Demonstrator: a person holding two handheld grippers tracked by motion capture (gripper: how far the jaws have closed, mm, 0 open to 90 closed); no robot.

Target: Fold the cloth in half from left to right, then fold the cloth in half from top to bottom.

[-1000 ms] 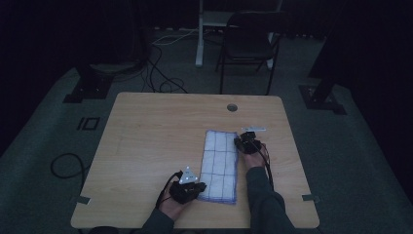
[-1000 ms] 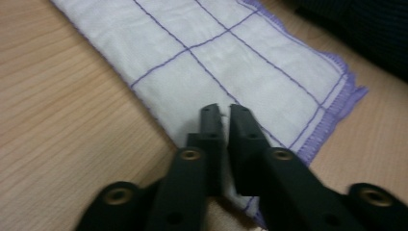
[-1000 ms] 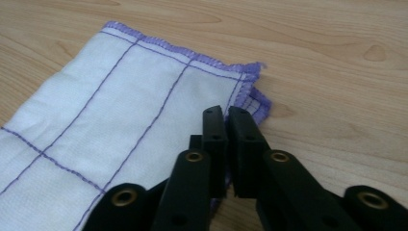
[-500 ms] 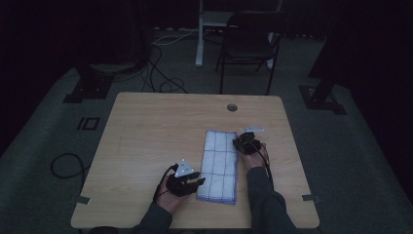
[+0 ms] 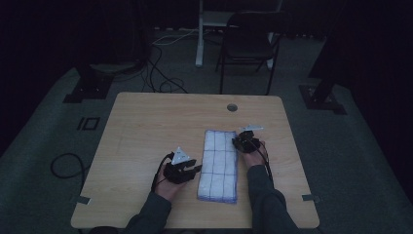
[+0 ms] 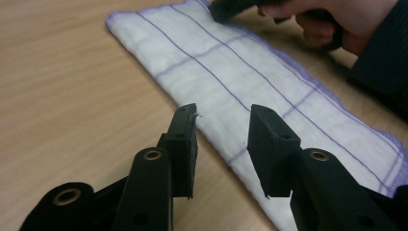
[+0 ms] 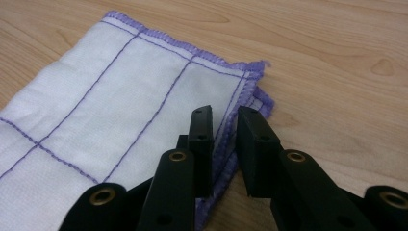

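Note:
A white cloth (image 5: pixel 219 165) with purple grid lines lies folded into a long strip on the wooden table (image 5: pixel 146 126). My left gripper (image 5: pixel 196 169) hovers at the strip's left edge. Its jaws have just been opening and stand open over the cloth (image 6: pixel 231 62), gripping nothing, in the left gripper view (image 6: pixel 223 113). My right gripper (image 5: pixel 243 141) sits at the far right corner. Its jaws have just been opening too. In the right gripper view (image 7: pixel 226 115) they stand slightly apart, astride the purple hem (image 7: pixel 240 96), and the cloth (image 7: pixel 110 101) lies flat under them.
A round cable hole (image 5: pixel 232 107) lies in the table beyond the cloth. A dark chair (image 5: pixel 248 44) and a white post (image 5: pixel 199 34) stand behind the table. Cables (image 5: pixel 160 73) trail on the floor at the far left.
The left gripper has let go of the cloth's left edge and moved a little up and away along it. The right gripper has stayed put, and its jaws have parted.

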